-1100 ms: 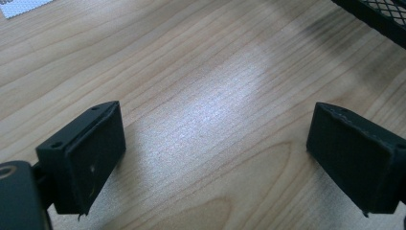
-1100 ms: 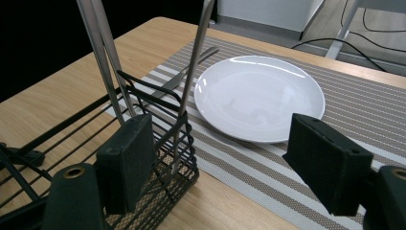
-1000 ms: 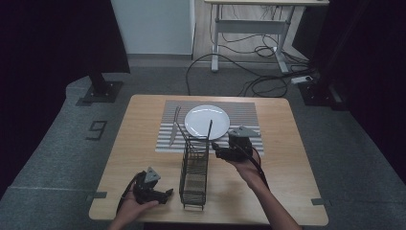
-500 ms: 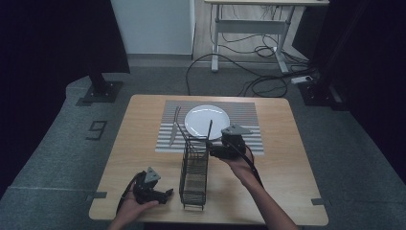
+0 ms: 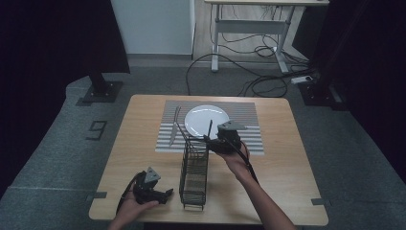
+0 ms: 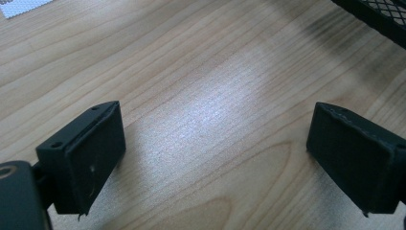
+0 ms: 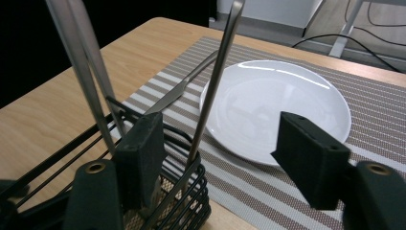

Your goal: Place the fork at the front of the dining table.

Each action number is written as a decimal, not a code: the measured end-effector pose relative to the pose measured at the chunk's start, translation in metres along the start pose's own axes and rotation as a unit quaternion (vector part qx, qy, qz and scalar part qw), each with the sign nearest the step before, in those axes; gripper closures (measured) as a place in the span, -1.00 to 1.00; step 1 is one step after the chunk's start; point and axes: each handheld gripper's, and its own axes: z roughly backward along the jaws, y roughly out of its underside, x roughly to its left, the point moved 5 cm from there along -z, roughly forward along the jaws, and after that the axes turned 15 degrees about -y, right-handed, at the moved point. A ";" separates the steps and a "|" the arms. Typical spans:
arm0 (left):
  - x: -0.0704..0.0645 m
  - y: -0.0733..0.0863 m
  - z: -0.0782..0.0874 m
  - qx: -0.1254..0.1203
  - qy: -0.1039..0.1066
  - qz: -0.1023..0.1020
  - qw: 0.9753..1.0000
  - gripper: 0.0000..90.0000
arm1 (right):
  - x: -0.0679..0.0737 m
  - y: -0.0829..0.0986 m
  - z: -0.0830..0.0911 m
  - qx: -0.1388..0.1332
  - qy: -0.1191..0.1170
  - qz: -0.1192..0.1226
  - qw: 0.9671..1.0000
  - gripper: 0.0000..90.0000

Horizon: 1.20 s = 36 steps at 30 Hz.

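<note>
Rack: a black wire rack (image 5: 194, 175) stands upright on the table (image 5: 287, 158), its far end touching the near edge of the striped mat (image 5: 249, 129).
Utensils in rack: a metal handle (image 7: 215, 79) rises from the far end of the rack and leans slightly; a second handle (image 7: 84, 72) stands in the rack just beside it. Which kind of cutlery they are cannot be told.
Right tool: the right tool (image 5: 214, 143) sits at the far end of the rack, on the side toward the plate. In the right gripper view (image 7: 218, 160) its jaws are spread apart, the leaning handle standing between them; no pad visibly presses on it.
Left tool: the left tool (image 5: 163, 194) rests low over bare wood, beside the near end of the rack, on the side away from the right tool. In the left gripper view (image 6: 215, 158) its jaws are wide apart with nothing between them.
Plate: a white plate (image 5: 207, 120) lies on the mat beyond the rack.
Knife: a knife (image 5: 174, 125) lies flat on the mat, beyond the rack, just beside the plate.
</note>
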 end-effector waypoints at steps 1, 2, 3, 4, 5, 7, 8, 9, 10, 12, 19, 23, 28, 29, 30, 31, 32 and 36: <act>0.000 0.000 0.000 0.000 0.000 0.000 1.000 -0.87 | 0.000 0.000 -0.001 -0.002 0.000 0.001 1.000 -0.18; 0.000 0.000 0.000 0.000 0.000 0.000 1.000 -0.87 | 0.000 0.000 -0.002 -0.003 -0.001 0.001 1.000 -0.15; 0.000 0.000 0.000 0.000 0.000 0.001 1.000 -0.87 | 0.000 -0.001 -0.004 -0.004 -0.005 0.003 1.000 -0.14; 0.000 0.000 0.000 0.000 0.000 -0.001 1.000 -0.87 | 0.000 -0.001 -0.004 -0.005 -0.012 0.002 1.000 -0.10; 0.000 0.000 0.000 0.000 0.000 -0.001 1.000 -0.87 | 0.001 -0.002 -0.005 -0.007 -0.018 0.004 1.000 -0.05; 0.000 0.000 0.000 0.000 0.000 -0.001 1.000 -0.87 | 0.003 -0.003 -0.005 -0.009 -0.023 0.011 1.000 0.05; 0.000 0.000 0.000 0.000 0.001 -0.001 1.000 -0.87 | 0.004 -0.004 -0.006 -0.008 -0.025 0.014 1.000 0.09; 0.000 0.000 0.000 0.000 0.001 -0.001 1.000 -0.87 | 0.004 -0.004 -0.006 -0.008 -0.025 0.014 1.000 0.09; 0.000 0.000 0.000 0.000 0.001 -0.001 1.000 -0.87 | 0.006 -0.004 -0.006 -0.006 -0.029 0.023 0.999 0.18; 0.000 0.000 0.000 0.000 0.000 -0.001 1.000 -0.87 | 0.007 -0.005 -0.006 -0.005 -0.033 0.028 0.999 0.27; 0.000 0.000 0.000 0.000 0.001 -0.001 1.000 -0.87 | 0.011 -0.007 -0.004 -0.007 -0.030 0.045 0.999 0.55; 0.000 0.000 0.000 0.000 0.001 -0.001 1.000 -0.87 | 0.012 -0.009 -0.001 -0.011 -0.026 0.049 0.998 0.73; 0.000 0.000 0.000 0.000 0.001 -0.001 1.000 -0.87 | 0.014 -0.011 0.000 -0.013 -0.031 0.052 0.998 0.79; 0.000 0.000 0.000 0.000 0.001 -0.001 1.000 -0.87 | 0.014 -0.011 0.000 -0.013 -0.031 0.052 0.998 0.79; 0.000 0.000 0.000 0.000 0.001 -0.001 1.000 -0.87 | 0.017 -0.011 0.000 -0.015 -0.034 0.053 0.998 0.81; 0.000 0.000 0.000 0.000 0.001 -0.001 1.000 -0.87 | 0.018 -0.011 0.000 -0.016 -0.036 0.053 0.998 0.82; 0.000 0.000 0.000 0.000 0.001 -0.001 1.000 -0.87 | 0.020 -0.011 0.000 -0.017 -0.039 0.054 0.998 0.83; 0.000 0.000 0.000 0.000 0.001 -0.001 1.000 -0.87 | 0.027 -0.011 0.001 -0.019 -0.051 0.060 0.997 0.85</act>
